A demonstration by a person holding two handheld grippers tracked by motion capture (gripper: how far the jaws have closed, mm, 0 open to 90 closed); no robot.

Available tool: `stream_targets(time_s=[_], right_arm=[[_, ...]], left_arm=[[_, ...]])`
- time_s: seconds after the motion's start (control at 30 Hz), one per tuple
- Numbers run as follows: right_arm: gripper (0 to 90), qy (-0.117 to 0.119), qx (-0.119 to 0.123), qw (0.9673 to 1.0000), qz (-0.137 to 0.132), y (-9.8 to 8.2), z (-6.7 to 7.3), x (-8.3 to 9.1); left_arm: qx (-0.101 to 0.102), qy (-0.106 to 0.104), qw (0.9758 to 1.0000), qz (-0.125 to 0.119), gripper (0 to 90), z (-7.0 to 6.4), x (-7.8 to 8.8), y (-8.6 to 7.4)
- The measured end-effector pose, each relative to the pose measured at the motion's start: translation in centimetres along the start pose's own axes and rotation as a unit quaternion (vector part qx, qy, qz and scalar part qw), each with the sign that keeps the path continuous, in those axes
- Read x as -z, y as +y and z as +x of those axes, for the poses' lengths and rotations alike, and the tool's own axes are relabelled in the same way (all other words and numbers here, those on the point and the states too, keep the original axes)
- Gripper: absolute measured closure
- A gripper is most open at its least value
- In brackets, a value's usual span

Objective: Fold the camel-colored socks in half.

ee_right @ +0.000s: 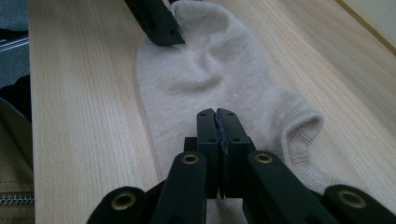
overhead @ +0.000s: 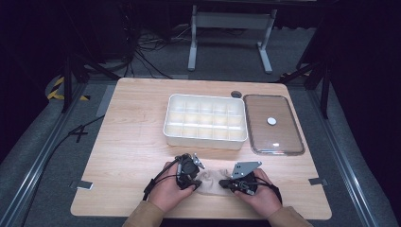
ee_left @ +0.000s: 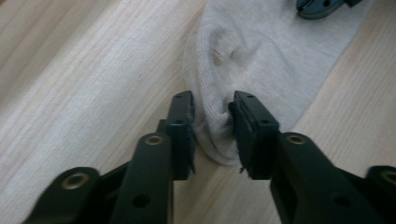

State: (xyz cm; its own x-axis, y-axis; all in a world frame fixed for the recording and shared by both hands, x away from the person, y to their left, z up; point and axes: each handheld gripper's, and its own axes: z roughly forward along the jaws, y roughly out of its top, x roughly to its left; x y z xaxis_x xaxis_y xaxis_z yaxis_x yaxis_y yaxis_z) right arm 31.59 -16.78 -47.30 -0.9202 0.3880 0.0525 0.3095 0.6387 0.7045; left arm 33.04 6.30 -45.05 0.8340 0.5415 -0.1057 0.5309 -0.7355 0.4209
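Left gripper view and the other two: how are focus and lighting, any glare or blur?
Left gripper view: the sock and wood grain look soft, the near left tool dark but readable. Right gripper view: sharper knit, evenly lit, right tool black with little detail. High view: table bright, surroundings nearly black, a faint sheen on the clear lid.

Bare table [overhead: 127, 142] left of both tools; white compartment tray [overhead: 205, 137] and clear lid [overhead: 274, 124] just beyond them.

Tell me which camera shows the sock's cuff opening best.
The right gripper view: the sock lies lengthwise there, its ribbed cuff open beside the jaws. The left gripper view shows the toe end, bunched between the jaws. The high view shows a small beige patch between the hands.
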Motion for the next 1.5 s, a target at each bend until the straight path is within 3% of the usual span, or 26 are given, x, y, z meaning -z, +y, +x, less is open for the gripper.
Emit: stream_targets(time_s=[0.1,0.17,0.3,0.33,0.43,0.53,0.73,0.93,1.03,1.2,1.5], right_arm=[[86.7,0.002,-0.003,1.0000,0.000,0.0,0.0,0.1],[85.5,0.003,-0.004,1.0000,-0.003,-0.1,0.0,0.3],[87.3,0.002,-0.002,0.9999,-0.016,0.1,0.1,1.0],[88.0,-0.005,-0.001,0.9996,-0.029,0.2,0.1,1.8],[88.3,-0.016,-0.010,0.9993,-0.033,-0.1,-0.5,2.8],[89.3,-0.031,-0.026,0.9989,-0.025,-0.9,-1.3,3.6],[90.0,-0.027,-0.034,0.9990,-0.015,-1.5,-1.6,4.8],[90.0,-0.025,-0.039,0.9988,0.015,-1.7,-1.3,4.0],[90.0,-0.018,-0.038,0.9989,0.023,-1.9,-1.3,3.3],[89.9,-0.013,-0.035,0.9992,0.016,-2.0,-1.2,2.9],[89.9,-0.012,-0.035,0.9993,0.010,-2.0,-1.1,2.8]], left_arm=[[0.006,-0.017,0.9998,-0.004,79.7,0.0,-0.1,-0.1],[0.005,-0.018,0.9998,-0.005,82.6,0.0,0.0,-0.1],[0.009,-0.020,0.9997,-0.006,83.6,0.1,0.1,-0.1],[0.009,-0.023,0.9997,-0.004,83.7,0.1,0.3,-0.1],[0.015,-0.037,0.9992,-0.006,83.6,0.3,0.8,-0.1],[0.014,-0.043,0.9989,-0.012,83.6,0.4,2.1,0.0],[0.023,-0.051,0.9983,-0.015,83.3,0.8,3.5,0.0],[0.030,-0.051,0.9982,-0.007,83.0,1.0,4.4,0.0],[0.034,-0.053,0.9979,-0.016,82.4,1.1,4.7,0.0],[0.036,-0.057,0.9971,-0.034,81.5,1.0,4.7,0.3],[0.021,-0.076,0.9952,-0.059,80.9,0.4,4.3,1.6]])
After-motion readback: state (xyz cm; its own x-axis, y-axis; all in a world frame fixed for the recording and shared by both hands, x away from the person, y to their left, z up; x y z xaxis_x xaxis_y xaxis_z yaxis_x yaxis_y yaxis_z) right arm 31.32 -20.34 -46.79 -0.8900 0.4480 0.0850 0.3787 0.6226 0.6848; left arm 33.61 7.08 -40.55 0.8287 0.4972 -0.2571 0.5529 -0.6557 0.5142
